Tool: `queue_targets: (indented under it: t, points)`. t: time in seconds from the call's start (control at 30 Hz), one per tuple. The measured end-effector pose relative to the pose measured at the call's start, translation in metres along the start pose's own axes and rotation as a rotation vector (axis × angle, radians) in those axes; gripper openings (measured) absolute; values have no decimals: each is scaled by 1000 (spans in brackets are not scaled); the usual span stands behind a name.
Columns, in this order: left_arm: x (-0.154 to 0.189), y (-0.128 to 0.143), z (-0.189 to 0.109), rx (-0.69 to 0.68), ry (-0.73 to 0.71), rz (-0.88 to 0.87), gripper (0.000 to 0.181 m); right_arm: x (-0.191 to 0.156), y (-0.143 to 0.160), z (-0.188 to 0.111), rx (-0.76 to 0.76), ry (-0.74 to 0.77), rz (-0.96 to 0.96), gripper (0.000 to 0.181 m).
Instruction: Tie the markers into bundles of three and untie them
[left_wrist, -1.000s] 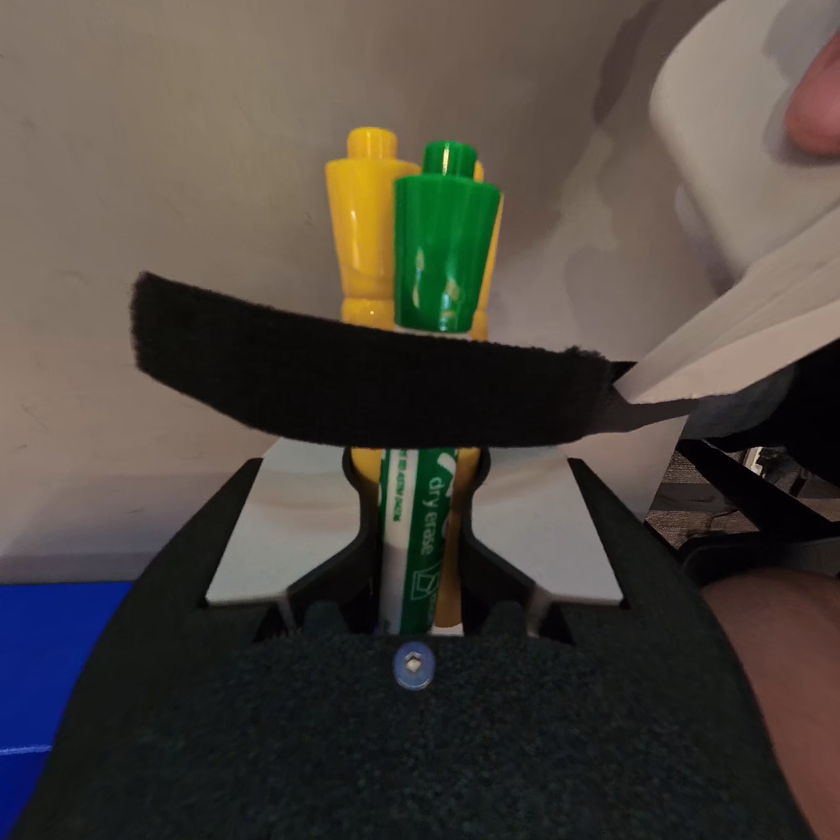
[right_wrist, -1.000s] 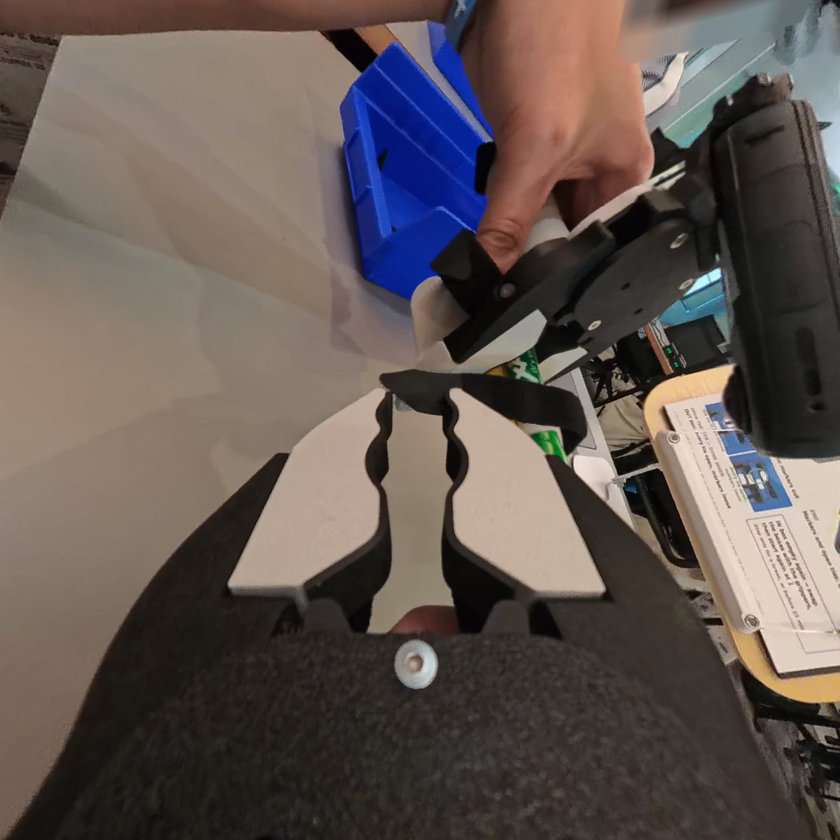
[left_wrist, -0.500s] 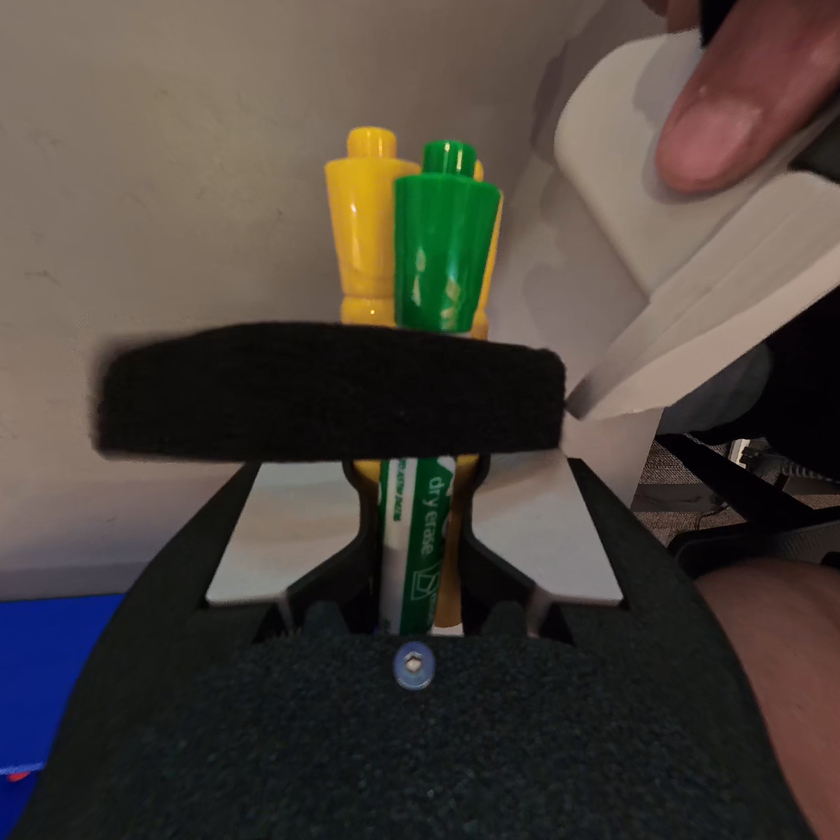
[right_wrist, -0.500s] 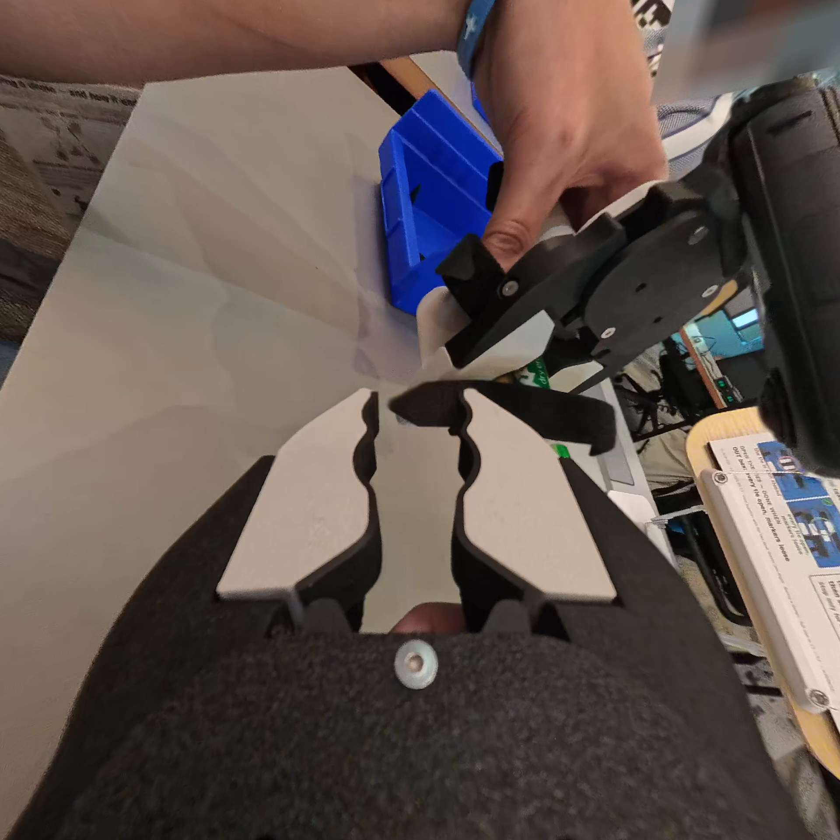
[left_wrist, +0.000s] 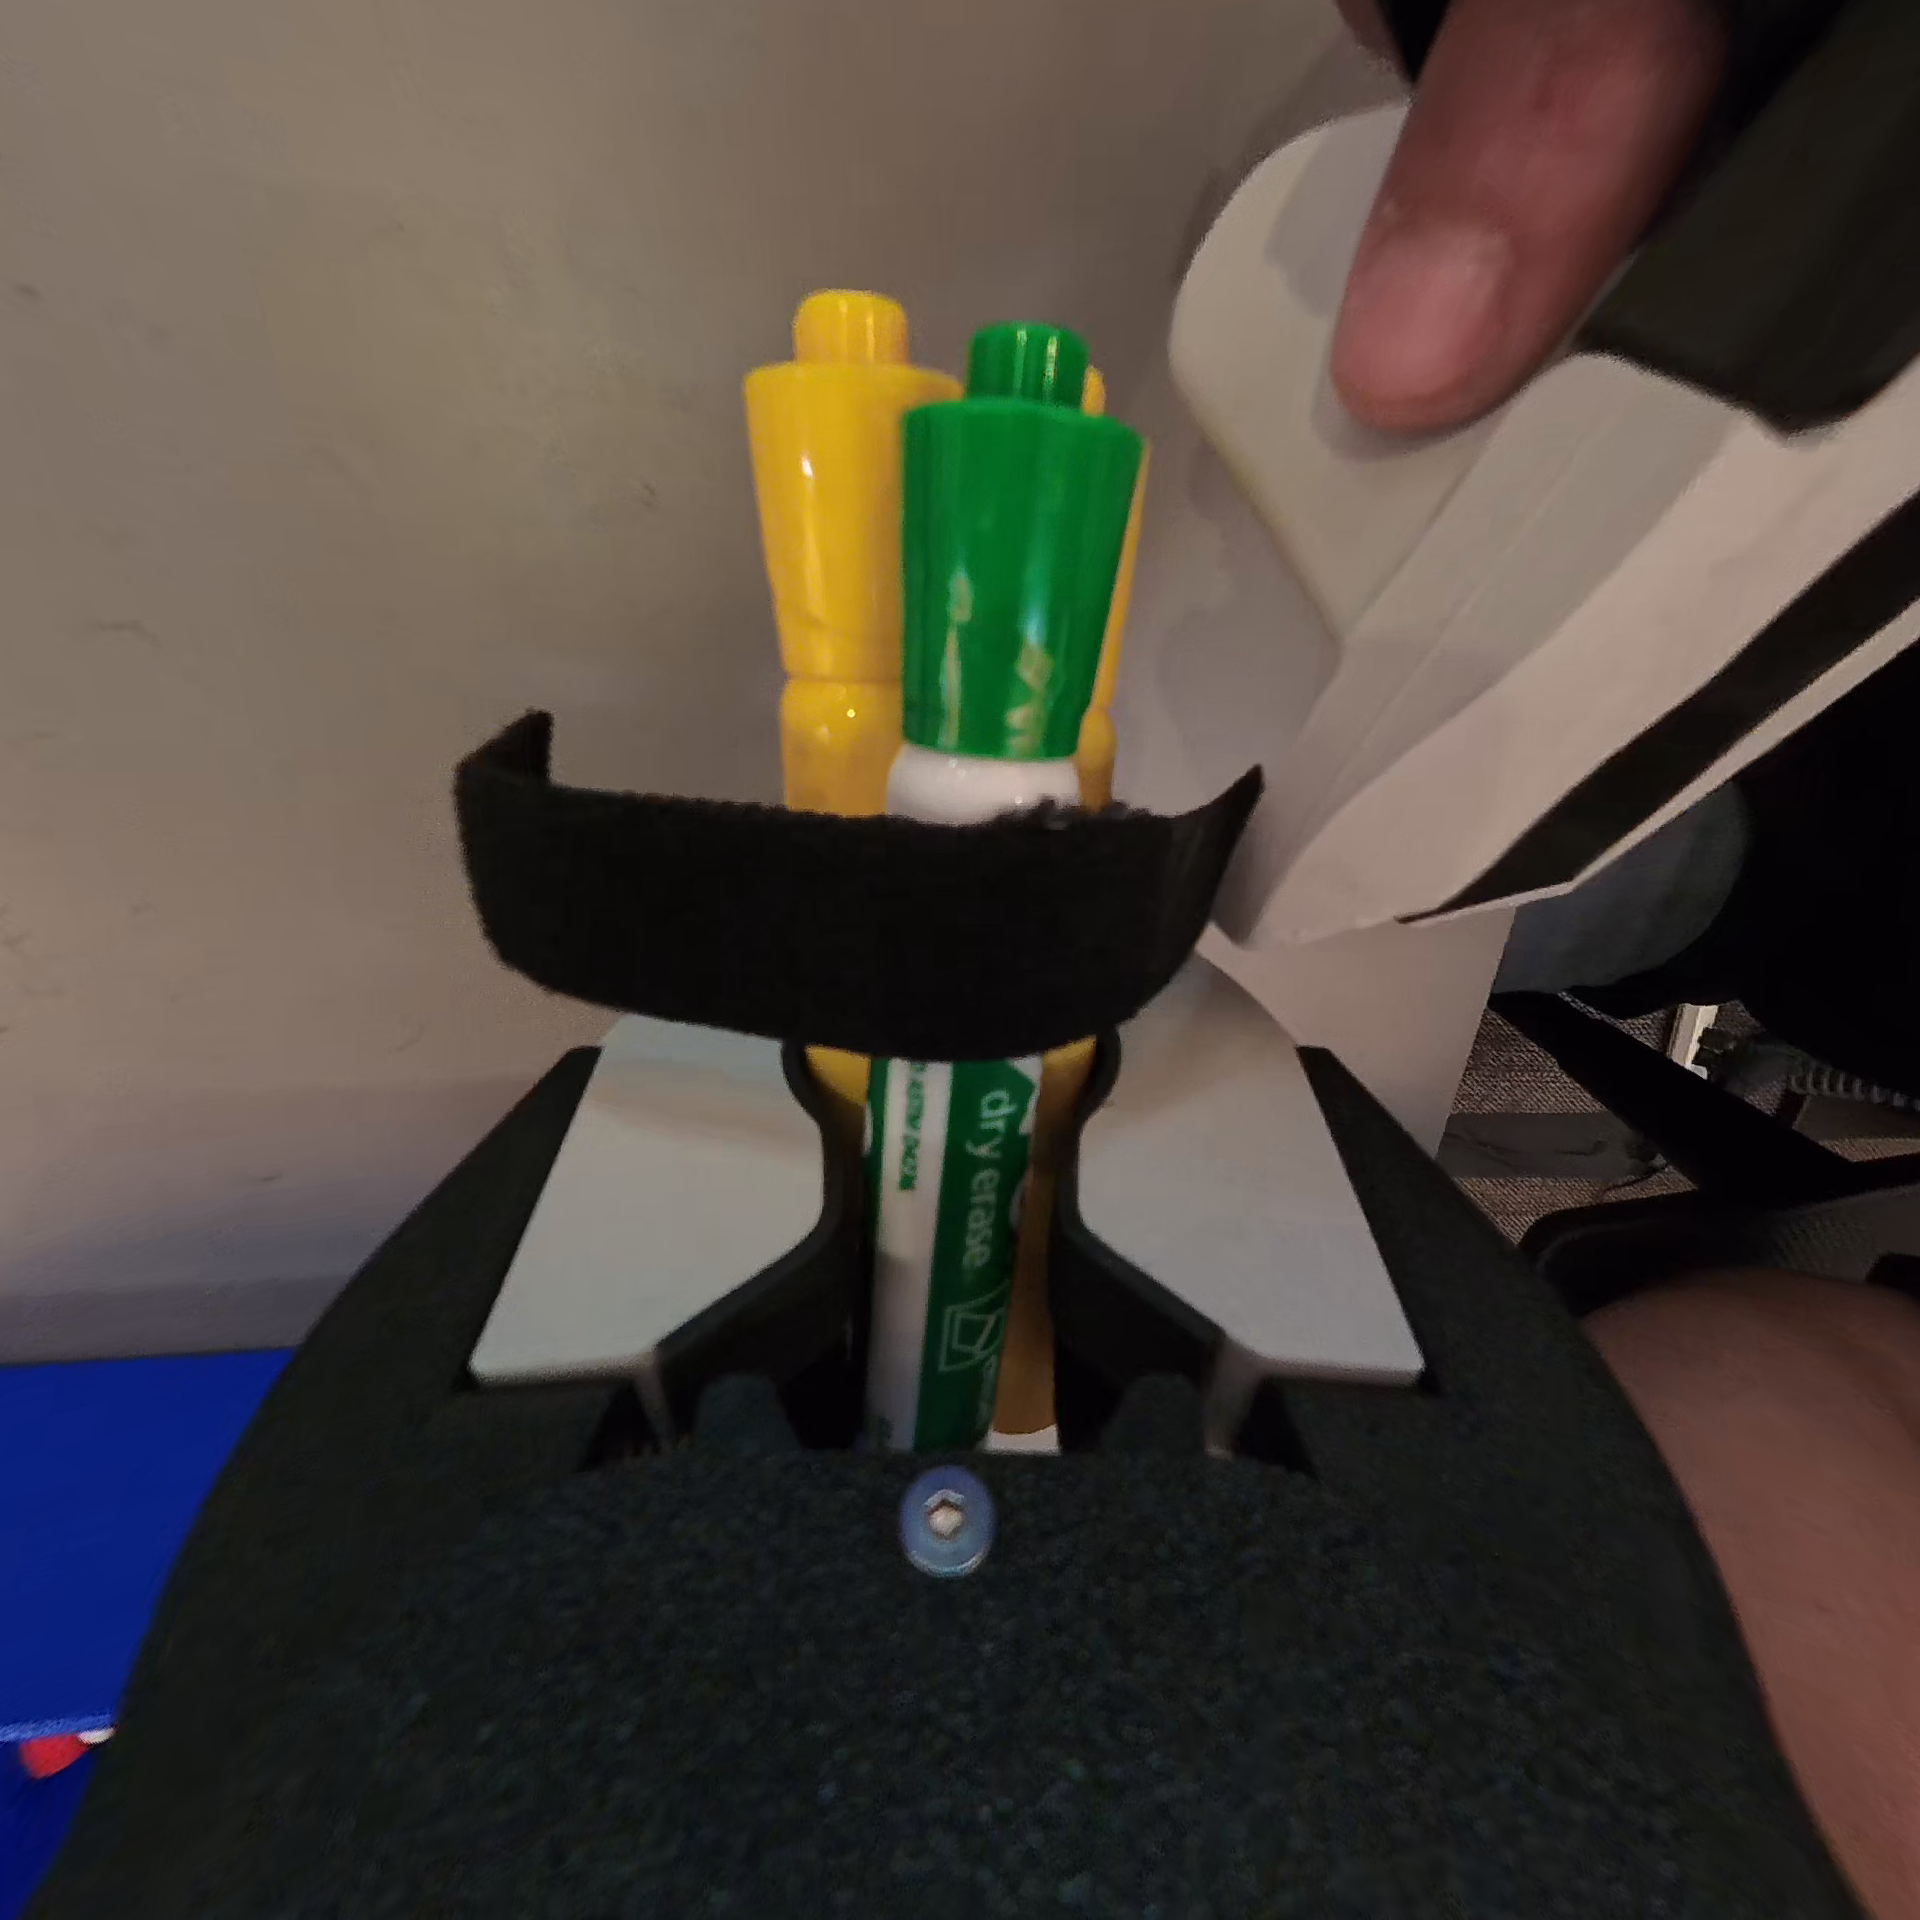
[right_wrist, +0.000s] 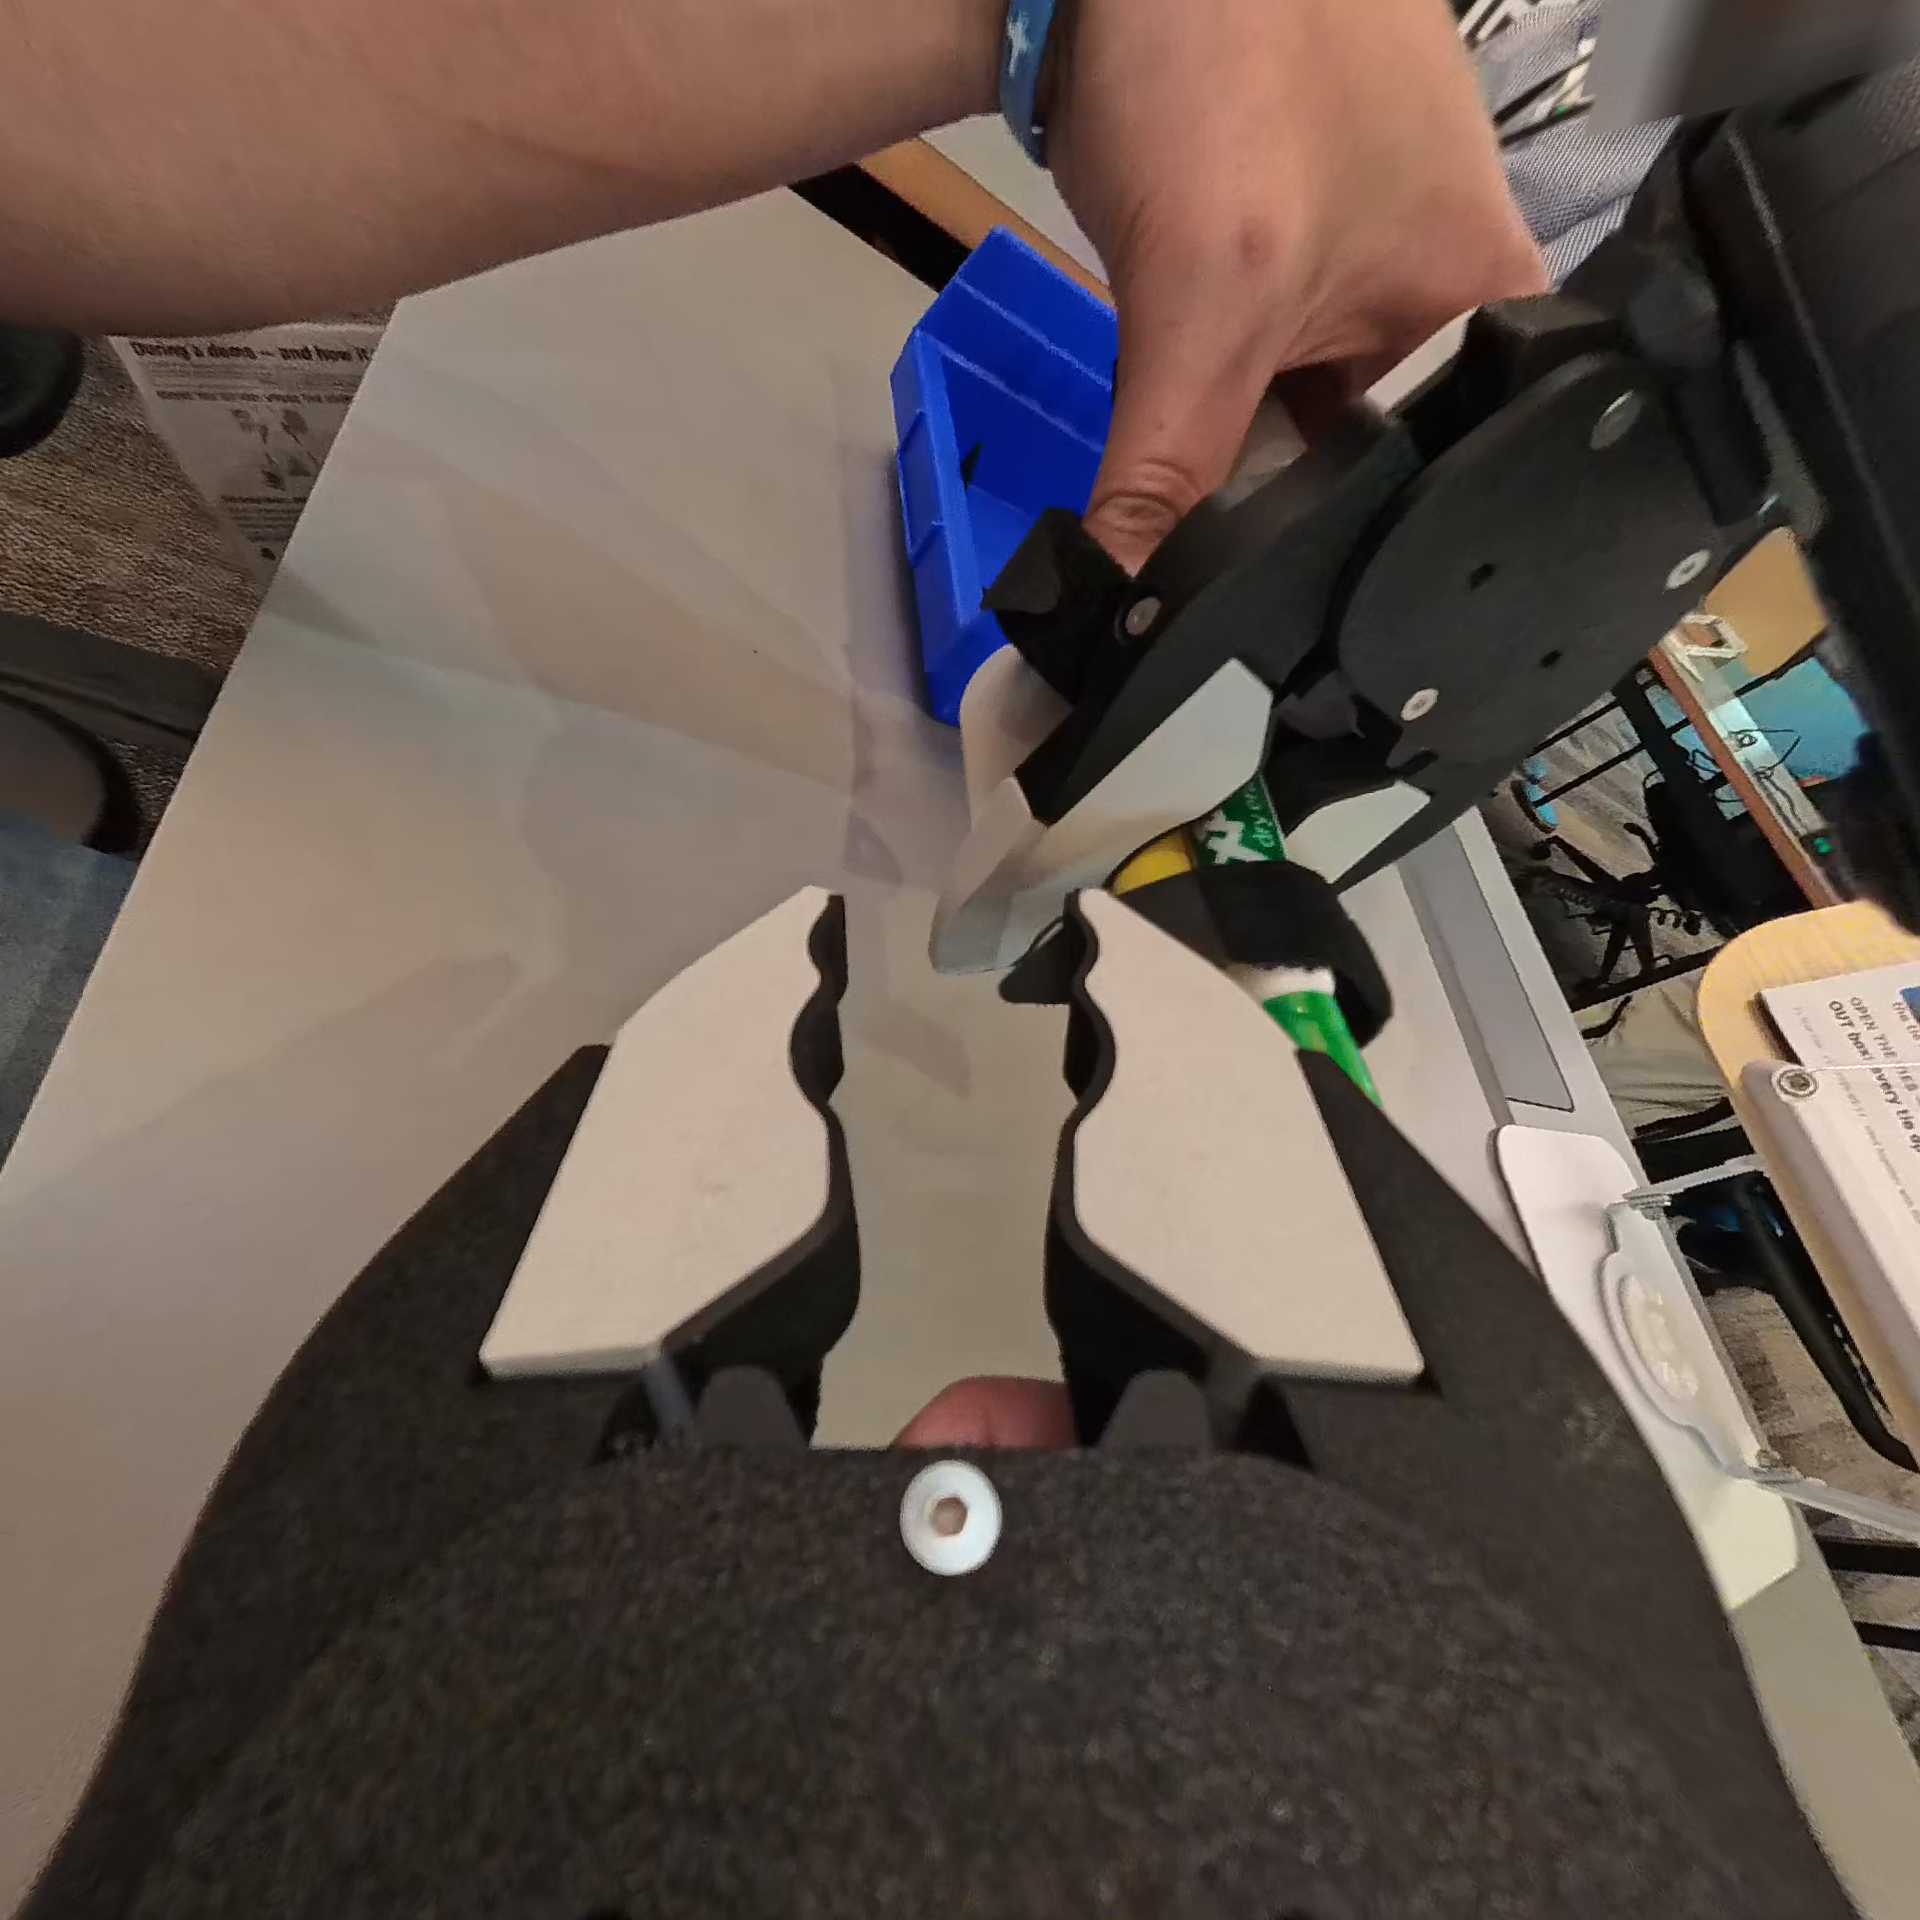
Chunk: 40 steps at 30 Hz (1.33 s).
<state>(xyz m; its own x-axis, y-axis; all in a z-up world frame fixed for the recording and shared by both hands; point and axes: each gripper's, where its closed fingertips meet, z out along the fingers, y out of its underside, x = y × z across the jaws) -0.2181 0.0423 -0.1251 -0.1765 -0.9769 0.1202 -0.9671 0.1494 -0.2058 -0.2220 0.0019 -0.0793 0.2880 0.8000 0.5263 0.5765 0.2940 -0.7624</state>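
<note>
- The left gripper is clamping a bundle of markers between its fingers: one green marker in front, two yellow markers behind.
- A black strap is curving loosely across the front of the markers, just past the fingertips, with both ends standing free.
- The right gripper is standing released and empty, jaws apart, its tips just beside the strap.
- A blue bin is sitting on the white table beyond.

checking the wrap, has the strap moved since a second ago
Yes. The strap was stretched wide past the left tool; now its ends curl back around the markers.
</note>
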Motion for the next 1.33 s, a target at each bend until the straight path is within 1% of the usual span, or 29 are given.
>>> queue_targets:
  t: [0.27, 0.67, 0.83, 0.9, 1.03, 1.13, 1.23, 1.33]
  points:
    - [2, -2, 1, -4, 8, 13, 42, -3, 11, 2, 4, 3, 73, 39]
    - [2, -2, 1, -4, 12, 10, 41, -12, 18, 8, 66, -61, 297, 40]
    - [2, -2, 1, -5, 9, 7, 41, -14, 16, 10, 122, -116, 526, 44]
    - [2, -1, 1, -6, 12, 6, 41, -12, 17, 11, 140, -125, 644, 50]
    - [4, -1, 2, -12, 20, 8, 41, -7, 9, 8, 253, -188, 891, 57]
    - [4, -1, 5, -24, 20, 12, 42, 0, 2, 2, 348, -235, 1027, 59]
    - [5, -3, 6, -23, 24, 15, 41, 7, 2, 1, 386, -250, 1144, 63]
    - [6, -2, 8, -32, 27, 19, 42, 10, 2, 1, 437, -299, 1278, 69]
